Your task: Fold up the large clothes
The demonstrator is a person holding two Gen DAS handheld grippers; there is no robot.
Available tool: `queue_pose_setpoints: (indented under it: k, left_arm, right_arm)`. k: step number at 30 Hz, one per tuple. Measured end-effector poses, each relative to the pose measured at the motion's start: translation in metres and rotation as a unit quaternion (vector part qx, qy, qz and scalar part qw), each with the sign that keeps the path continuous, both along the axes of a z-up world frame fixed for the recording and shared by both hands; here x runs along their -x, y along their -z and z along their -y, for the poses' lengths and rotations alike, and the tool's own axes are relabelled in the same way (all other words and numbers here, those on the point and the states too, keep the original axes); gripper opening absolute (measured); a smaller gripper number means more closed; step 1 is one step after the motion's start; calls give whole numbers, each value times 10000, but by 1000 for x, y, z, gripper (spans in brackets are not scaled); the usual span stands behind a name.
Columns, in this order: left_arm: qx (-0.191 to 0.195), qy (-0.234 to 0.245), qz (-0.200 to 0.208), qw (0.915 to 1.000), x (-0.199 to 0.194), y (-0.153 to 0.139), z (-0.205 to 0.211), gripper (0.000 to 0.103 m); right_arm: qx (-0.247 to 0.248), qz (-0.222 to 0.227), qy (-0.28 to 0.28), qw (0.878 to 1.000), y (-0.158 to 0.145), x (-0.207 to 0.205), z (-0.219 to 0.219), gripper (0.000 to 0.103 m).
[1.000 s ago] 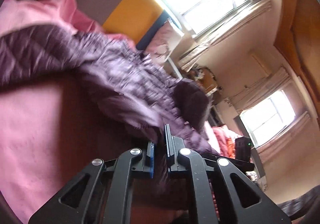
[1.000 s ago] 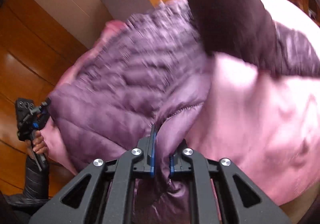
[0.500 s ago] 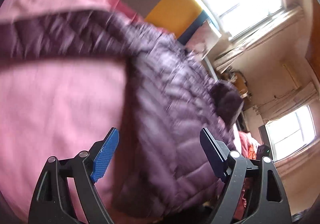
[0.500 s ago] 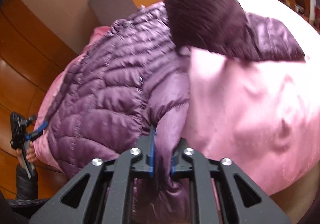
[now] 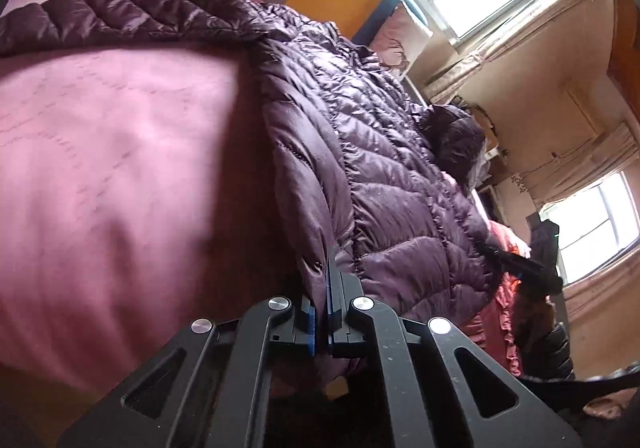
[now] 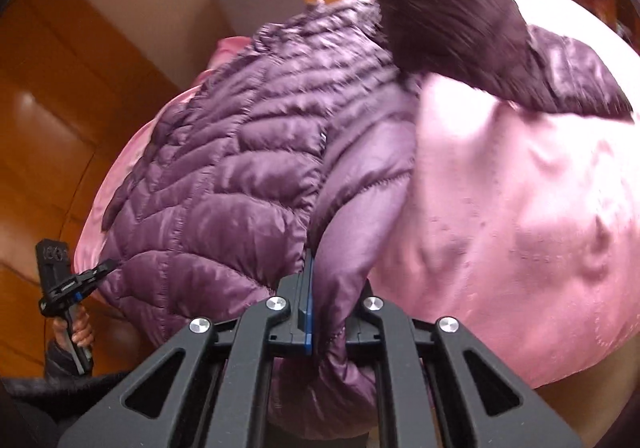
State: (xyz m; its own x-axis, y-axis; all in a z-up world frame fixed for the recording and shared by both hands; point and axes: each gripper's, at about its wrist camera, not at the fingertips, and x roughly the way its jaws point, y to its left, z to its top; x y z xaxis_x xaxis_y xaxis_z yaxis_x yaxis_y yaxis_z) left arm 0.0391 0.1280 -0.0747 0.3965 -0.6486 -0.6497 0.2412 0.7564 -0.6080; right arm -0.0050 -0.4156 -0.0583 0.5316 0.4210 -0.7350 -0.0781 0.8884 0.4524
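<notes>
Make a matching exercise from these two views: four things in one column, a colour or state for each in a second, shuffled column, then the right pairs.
Things:
1. puffer jacket
2. bed cover
3. fur trim
4. left gripper

Colour or state:
A. pink, spread under the garment
B. shut on the jacket's edge
C. quilted, shiny purple
D. dark and fuzzy, at the garment's far end

Pairs: 1-C, 2-A, 3-D, 4-B
</notes>
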Motion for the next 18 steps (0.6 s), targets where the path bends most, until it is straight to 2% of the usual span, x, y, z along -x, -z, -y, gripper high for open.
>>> queue_pose_setpoints:
  k: [5, 9, 10, 11, 12, 13, 14, 15, 16, 18]
  left_arm:
    - [-276, -71, -434, 9987, 17, 22, 5, 2]
    - [-557, 33, -694, 9960, 23, 28, 16, 4]
    - [-648, 42, -698, 9955, 22, 25, 18, 8]
    - [-678, 65, -672, 9954, 20, 21, 18, 17]
    - [-719, 38, -634, 9954, 18, 16, 14, 22]
    - [-752, -79, -544, 9957, 17, 7, 8, 37]
    - [-741, -185, -439, 9961, 14, -1, 2, 52]
    - [-728, -299, -302, 9964, 11, -9, -4, 56]
    - [-725, -456, -136, 9962, 6, -20, -9, 59]
    - [-641, -697, 81, 9955, -4, -37, -16, 59]
  right_arm:
    - [425, -491, -142, 9978, 35, 25, 7, 6]
    - [238, -613, -60, 9978, 44, 38, 23, 7]
    - [202, -629, -110, 9978, 43, 38, 25, 7]
    - [187, -619, -103, 9979, 39, 37, 29, 10]
    - [133, -599, -84, 9981, 35, 35, 31, 15]
    - [-3, -510, 51, 9987, 30, 33, 43, 17]
    - [-131, -419, 218, 9988, 26, 32, 49, 23]
    - [-318, -332, 476, 9978, 23, 28, 61, 36]
    - [-535, -211, 846, 9948, 18, 24, 81, 38]
    - [-850, -58, 1412, 9863, 14, 18, 115, 38]
